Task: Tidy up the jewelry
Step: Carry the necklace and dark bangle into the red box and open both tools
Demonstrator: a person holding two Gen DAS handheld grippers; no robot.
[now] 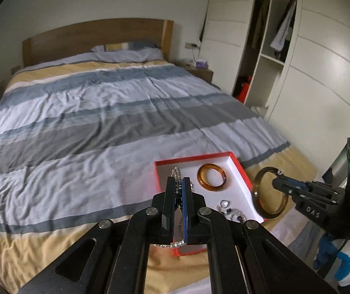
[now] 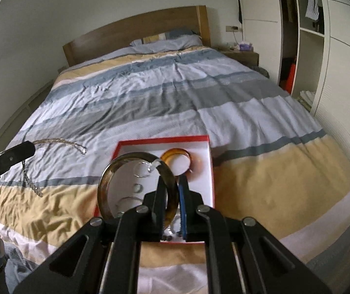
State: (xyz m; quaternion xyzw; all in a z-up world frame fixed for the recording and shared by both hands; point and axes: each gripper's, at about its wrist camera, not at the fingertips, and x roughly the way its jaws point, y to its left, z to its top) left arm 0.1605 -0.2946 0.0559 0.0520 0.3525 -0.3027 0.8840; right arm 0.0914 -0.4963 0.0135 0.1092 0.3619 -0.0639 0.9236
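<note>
left gripper (image 1: 180,183) jaws clamped on the rhinestone chain (image 2: 59,143), hanging over the bed (image 1: 89,112) left of the red box (image 1: 244,171). right gripper (image 2: 172,186) jaws pinch the dark bangle (image 2: 106,178) above the box; lower it flat beside the amber bangle (image 1: 211,177), clear of the small rings (image 2: 141,170).

There is one red box with a white inside (image 1: 238,169), two round brown bangles (image 1: 211,177) (image 2: 135,183), one sparkly silver chain (image 2: 59,143) and one striped bed (image 1: 101,112).

A home bedroom: striped-quilted bed (image 1: 106,112), wooden headboard (image 1: 96,36), open wardrobe (image 1: 270,39).
</note>
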